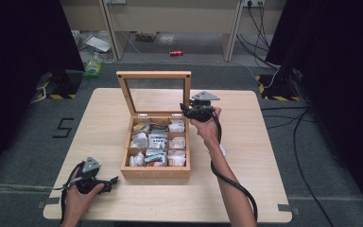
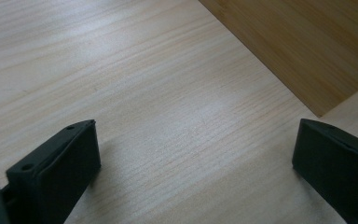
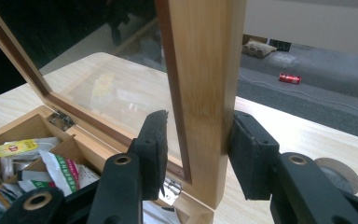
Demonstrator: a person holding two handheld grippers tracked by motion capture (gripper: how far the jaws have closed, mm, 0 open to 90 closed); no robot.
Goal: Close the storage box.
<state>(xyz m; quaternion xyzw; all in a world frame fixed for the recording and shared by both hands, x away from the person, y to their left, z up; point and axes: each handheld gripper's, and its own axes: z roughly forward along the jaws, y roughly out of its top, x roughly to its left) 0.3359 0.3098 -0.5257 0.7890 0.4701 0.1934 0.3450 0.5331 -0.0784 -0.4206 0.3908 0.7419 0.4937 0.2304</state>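
Wooden tea box sits mid-table, nearer the far edge, glass-paned lid standing upright and open. Right gripper straddles the lid's right frame post: right-side pad touches the wood, left-side pad sits close on the glass side with a slight gap visible, so not a firm clamp that I can confirm. Compartments hold tea sachets; one yellow tag with red print, one white sachet with green lettering, both too small to read. Left gripper rests near the table's front-left corner, jaws wide apart over bare wood, box corner just ahead. Red can on floor beyond the far edge, label illegible.
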